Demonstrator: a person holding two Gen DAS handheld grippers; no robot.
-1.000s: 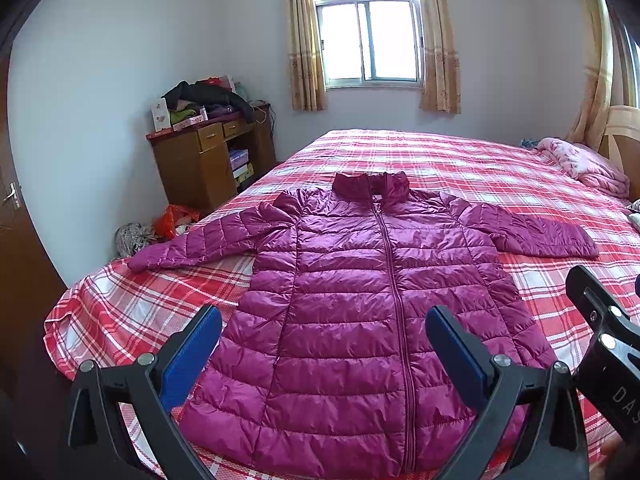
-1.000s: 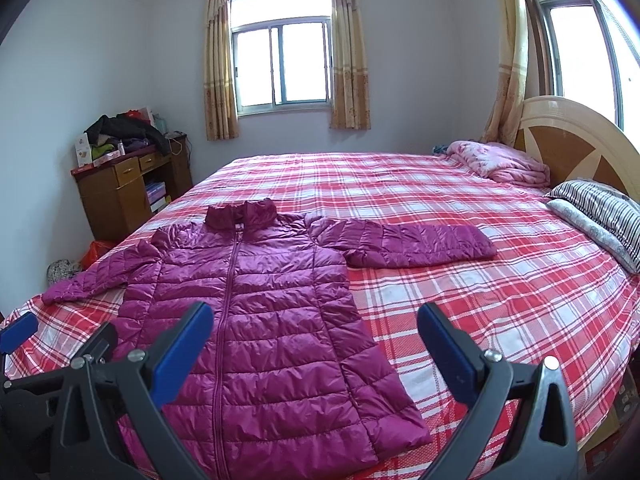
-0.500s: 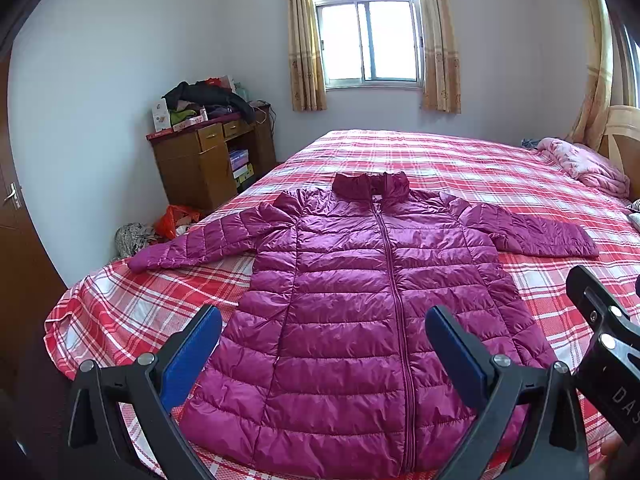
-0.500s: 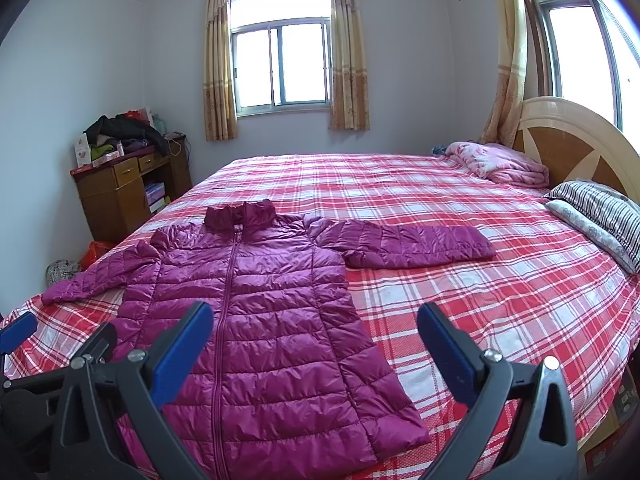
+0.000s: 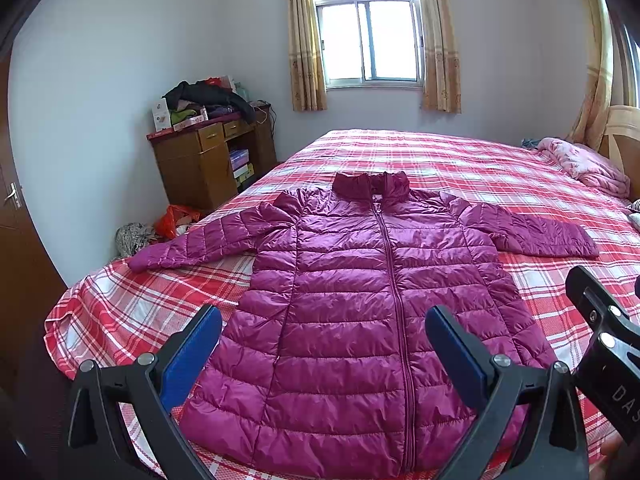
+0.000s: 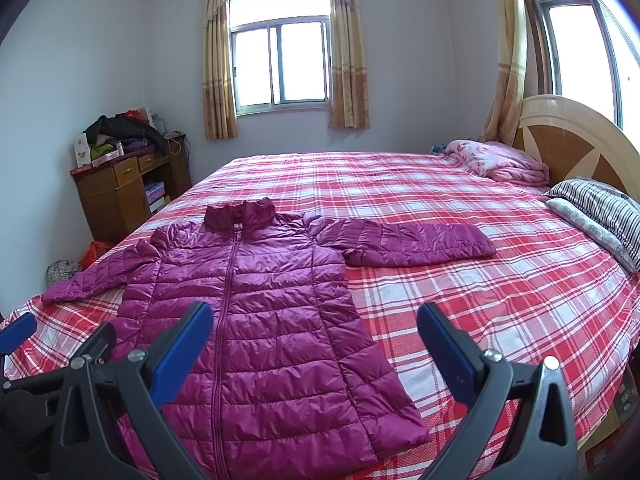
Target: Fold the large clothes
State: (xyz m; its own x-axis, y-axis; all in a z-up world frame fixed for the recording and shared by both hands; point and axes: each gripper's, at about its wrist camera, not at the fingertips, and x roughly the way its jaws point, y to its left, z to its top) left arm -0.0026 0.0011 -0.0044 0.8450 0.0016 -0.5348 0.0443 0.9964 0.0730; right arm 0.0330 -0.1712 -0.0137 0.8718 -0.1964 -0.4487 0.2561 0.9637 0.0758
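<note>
Jacket (image 5: 360, 320) is laid flat, zipped, on the plaid bed (image 6: 500, 300), sleeves spread toward nine and three o'clock.
Left gripper (image 5: 322, 340) and right gripper (image 6: 314, 336) are held released; light, slippery padding is judged best pinched at the cuffs.

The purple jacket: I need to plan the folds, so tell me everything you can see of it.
The purple jacket is a shiny, quilted puffer with horizontal stitching, a stand-up collar and a front zip closed up to the collar. It lies flat, front up, on the red plaid bedspread, hem toward the cameras, both sleeves spread out sideways. Nothing rests on it; neither open gripper touches it.
</note>
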